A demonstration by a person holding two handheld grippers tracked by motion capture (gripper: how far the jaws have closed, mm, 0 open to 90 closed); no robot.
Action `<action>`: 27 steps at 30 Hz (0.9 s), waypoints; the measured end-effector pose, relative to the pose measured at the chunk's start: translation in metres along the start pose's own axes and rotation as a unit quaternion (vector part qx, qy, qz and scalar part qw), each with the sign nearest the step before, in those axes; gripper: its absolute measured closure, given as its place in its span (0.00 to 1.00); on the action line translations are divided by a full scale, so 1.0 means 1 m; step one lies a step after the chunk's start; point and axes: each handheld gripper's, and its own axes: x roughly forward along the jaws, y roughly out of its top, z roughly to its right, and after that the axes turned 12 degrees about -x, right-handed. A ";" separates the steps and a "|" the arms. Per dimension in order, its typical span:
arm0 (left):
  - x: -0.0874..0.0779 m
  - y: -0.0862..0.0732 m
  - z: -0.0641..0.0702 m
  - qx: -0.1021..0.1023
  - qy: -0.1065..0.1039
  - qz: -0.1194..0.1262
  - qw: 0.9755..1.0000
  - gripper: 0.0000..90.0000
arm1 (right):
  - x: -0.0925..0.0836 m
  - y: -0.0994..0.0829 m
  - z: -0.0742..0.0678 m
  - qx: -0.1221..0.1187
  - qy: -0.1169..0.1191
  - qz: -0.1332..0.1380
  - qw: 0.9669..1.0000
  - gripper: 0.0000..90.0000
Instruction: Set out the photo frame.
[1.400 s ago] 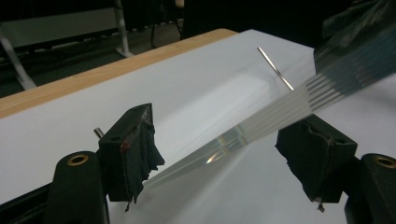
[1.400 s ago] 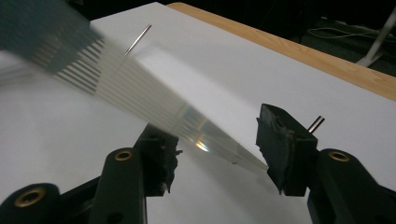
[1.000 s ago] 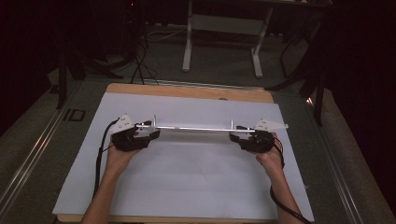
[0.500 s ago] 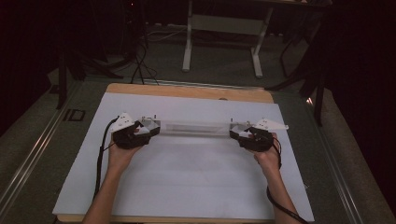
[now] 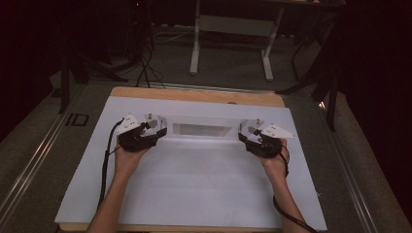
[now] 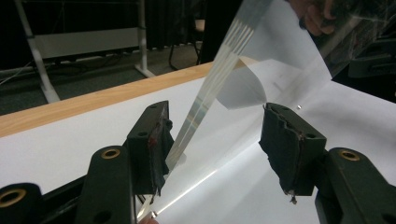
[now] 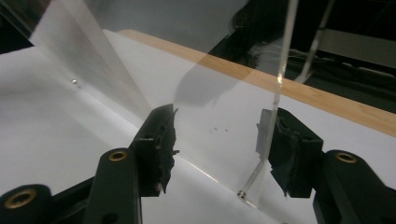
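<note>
A long clear acrylic piece (image 5: 201, 128) spans between my two grippers over a white sheet (image 5: 194, 189). My left gripper (image 5: 158, 127) holds its left end and my right gripper (image 5: 248, 131) holds its right end. In the left gripper view the striped edge of a clear panel (image 6: 205, 102) runs down to the left jaw, another clear face meets the right jaw, and the gripper (image 6: 215, 140) stands wide around them. In the right gripper view the clear panels (image 7: 224, 93) sit between the jaws of the gripper (image 7: 219, 140), one upright edge against the right jaw, a lower corner near the sheet.
The white sheet covers a wooden table whose bare edge (image 5: 194, 94) shows at the back. Behind it stands a white table frame (image 5: 228, 24), with dark cables (image 5: 145, 63) on the floor. A metal rail (image 5: 29, 160) runs along the left.
The clear piece has turned: it showed as a thin bright line between the grippers, and now a broad face with a bright patch shows. Both hands have stayed nearly in place.
</note>
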 end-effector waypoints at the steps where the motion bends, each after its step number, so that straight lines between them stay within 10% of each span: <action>1: 0.000 0.000 0.000 -0.001 0.001 0.001 1.000 0.48 | 0.001 0.000 0.000 0.001 -0.003 0.000 1.000 0.50; 27: 0.015 0.010 0.001 0.011 0.049 0.005 0.999 0.48 | 0.012 0.009 0.004 -0.029 -0.034 -0.023 0.999 0.55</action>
